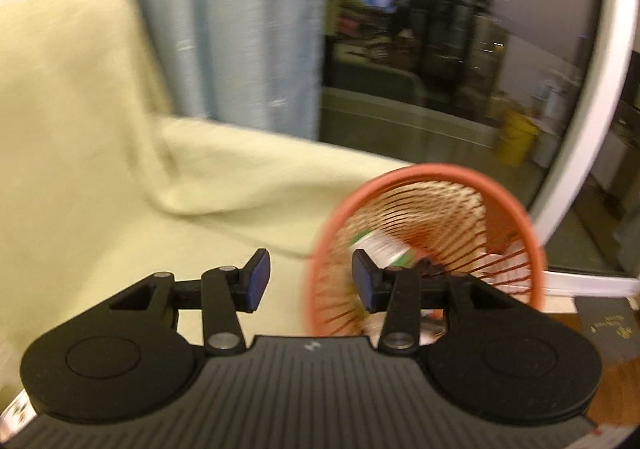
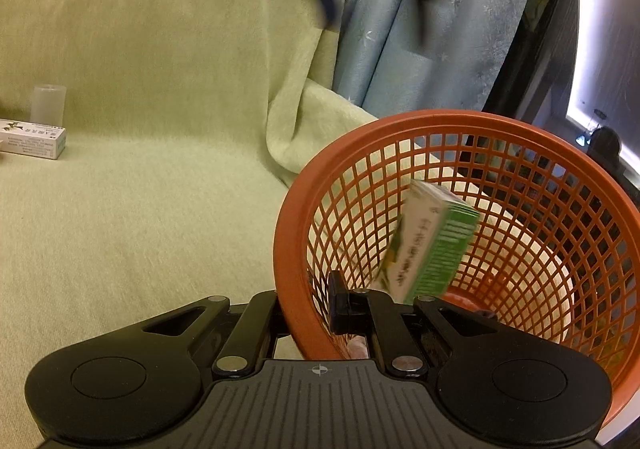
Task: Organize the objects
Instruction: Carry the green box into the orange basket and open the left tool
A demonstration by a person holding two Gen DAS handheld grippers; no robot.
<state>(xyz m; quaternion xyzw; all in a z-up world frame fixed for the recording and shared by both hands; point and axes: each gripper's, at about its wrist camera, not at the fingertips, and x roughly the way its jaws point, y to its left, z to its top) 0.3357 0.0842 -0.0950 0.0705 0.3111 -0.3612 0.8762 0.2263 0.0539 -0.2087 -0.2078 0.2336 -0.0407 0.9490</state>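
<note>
Orange basket (image 1: pixel 424 249) and the box (image 1: pixel 384 249) inside are motion-blurred; white carton (image 2: pixel 32 139) cut off at left.

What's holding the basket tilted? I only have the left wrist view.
Observer: The right gripper is shut on the near rim of the orange basket.
Operator: What's the box inside? It's blurred here.
Observer: A green-and-white box, tilted on end inside the basket; I can't tell if it has settled.
Operator: Anything outside the basket?
Observer: A white box lies on the green cover, with a translucent cup upright behind it.
</note>
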